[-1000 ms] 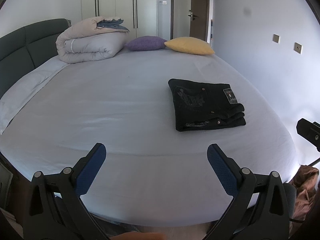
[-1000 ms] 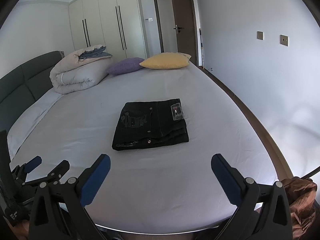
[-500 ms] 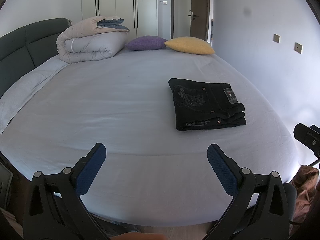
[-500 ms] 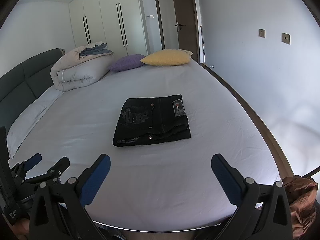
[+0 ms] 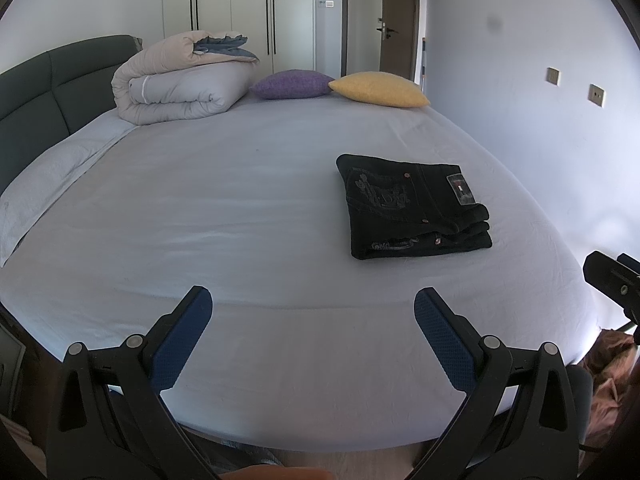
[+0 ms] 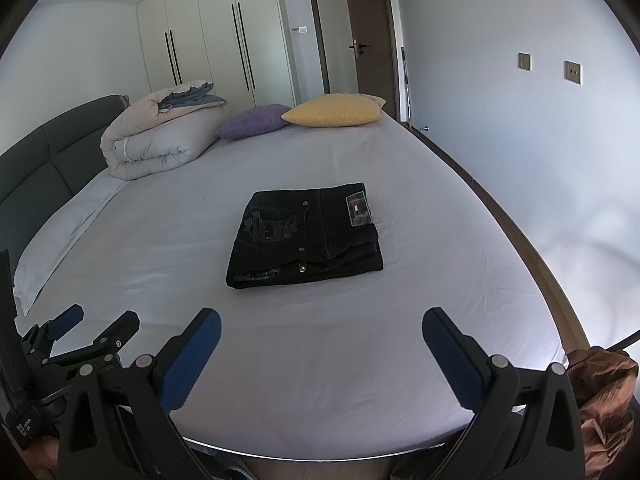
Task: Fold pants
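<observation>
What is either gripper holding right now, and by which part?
Nothing. The left gripper and right gripper are both open and empty, short of the folded black pants lying on the bed.

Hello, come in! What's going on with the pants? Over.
Left gripper open, right gripper open, both empty. Black denim pants folded flat on white bedsheet. Nothing in the way.

Matt black denim pants lie on smooth cloth sheet; fingers carry textured blue pads.
</observation>
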`<state>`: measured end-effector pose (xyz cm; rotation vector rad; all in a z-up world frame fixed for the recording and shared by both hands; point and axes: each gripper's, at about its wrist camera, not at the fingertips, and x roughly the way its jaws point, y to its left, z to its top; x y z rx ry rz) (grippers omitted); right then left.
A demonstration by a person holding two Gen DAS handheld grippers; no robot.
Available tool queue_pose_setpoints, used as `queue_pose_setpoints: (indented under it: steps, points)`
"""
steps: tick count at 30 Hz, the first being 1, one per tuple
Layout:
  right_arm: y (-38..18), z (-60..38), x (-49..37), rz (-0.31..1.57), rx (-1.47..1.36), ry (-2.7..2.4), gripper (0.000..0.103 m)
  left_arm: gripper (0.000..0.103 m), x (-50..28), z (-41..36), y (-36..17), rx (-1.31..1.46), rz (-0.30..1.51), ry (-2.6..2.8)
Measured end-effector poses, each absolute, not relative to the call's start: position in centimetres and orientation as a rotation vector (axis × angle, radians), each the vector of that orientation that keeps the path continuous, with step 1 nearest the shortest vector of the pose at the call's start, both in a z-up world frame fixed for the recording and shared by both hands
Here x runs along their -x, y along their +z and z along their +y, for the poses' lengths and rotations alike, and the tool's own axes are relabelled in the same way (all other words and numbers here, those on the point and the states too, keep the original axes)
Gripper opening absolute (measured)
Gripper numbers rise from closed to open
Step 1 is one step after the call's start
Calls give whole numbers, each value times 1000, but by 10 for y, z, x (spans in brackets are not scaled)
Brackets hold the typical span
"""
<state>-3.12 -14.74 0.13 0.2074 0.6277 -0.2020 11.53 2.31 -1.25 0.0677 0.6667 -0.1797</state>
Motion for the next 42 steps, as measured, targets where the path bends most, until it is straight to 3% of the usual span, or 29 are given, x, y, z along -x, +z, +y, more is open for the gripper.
queue_pose_setpoints:
  steps: [42]
  points:
    - [-6, -144, 34, 637, -213, -199, 103, 103, -112, 23, -17, -66, 669, -178]
